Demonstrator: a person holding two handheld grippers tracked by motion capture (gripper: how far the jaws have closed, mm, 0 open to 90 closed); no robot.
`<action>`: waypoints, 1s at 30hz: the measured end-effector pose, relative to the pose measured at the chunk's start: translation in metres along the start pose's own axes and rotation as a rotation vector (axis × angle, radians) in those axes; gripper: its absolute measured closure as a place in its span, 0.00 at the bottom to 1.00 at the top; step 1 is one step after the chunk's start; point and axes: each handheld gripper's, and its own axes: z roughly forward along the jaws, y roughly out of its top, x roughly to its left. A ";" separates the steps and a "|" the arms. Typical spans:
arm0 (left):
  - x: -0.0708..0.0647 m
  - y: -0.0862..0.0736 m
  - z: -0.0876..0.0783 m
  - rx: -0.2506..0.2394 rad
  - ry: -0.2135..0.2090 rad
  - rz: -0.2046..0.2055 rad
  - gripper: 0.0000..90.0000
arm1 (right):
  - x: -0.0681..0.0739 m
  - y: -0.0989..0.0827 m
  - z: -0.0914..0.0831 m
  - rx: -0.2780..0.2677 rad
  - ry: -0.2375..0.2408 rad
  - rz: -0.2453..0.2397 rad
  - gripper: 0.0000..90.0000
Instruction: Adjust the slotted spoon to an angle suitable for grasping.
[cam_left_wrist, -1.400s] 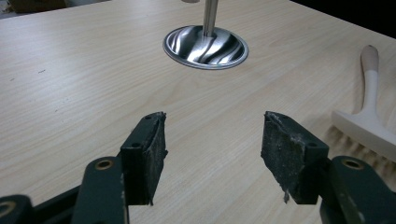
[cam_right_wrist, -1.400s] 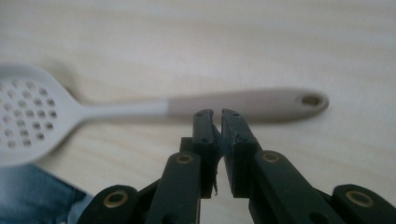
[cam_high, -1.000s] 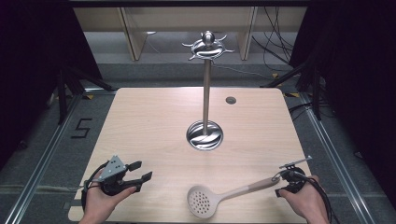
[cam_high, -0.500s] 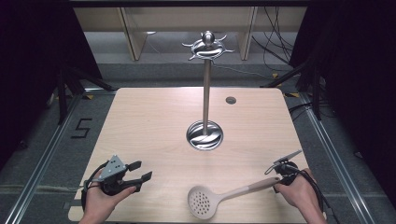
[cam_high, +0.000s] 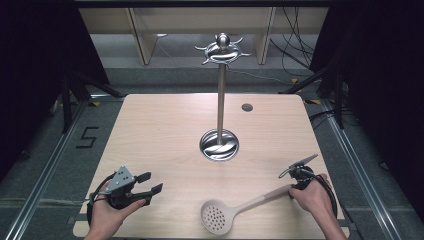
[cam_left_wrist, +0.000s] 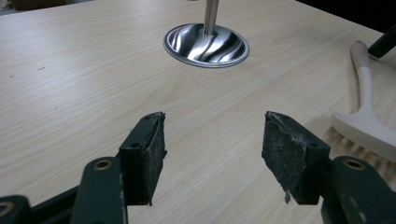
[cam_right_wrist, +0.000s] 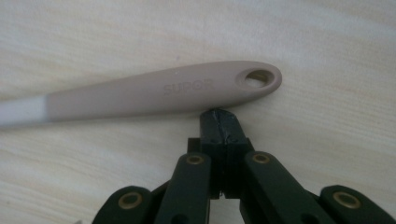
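The clenched right gripper (cam_right_wrist: 219, 123) approaches the beige perforated plastic skimmer spoon (cam_high: 235, 210); next, it must open to grasp the handle.

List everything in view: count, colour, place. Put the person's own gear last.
Slotted spoon: one, beige, lying flat at the table's near edge, handle running toward the right hand.
Utensil stand: one, shiny metal, round base mid-table, upright pole topped by a ring of hooks.
Round hole: one, dark, far right part of the tabletop.
Table: one, light wood.
Shelf unit: one, pale wood, behind the table.
Floor mark "5": one, black, left of the table.
Left tongs: one, black, near left corner, open, nothing between the jaws.
Right tongs: one, black, shut, tips beside the spoon's handle end.
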 end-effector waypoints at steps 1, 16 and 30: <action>0.000 0.000 0.000 0.000 0.000 0.000 0.43 | 0.000 0.000 0.000 0.000 0.000 0.000 1.00; -0.002 0.000 0.001 0.000 -0.005 -0.002 0.43 | -0.001 0.014 -0.002 -0.035 0.057 0.302 0.36; -0.001 -0.001 0.003 0.020 -0.007 0.005 0.43 | -0.007 0.021 0.013 -0.013 -0.015 0.232 0.31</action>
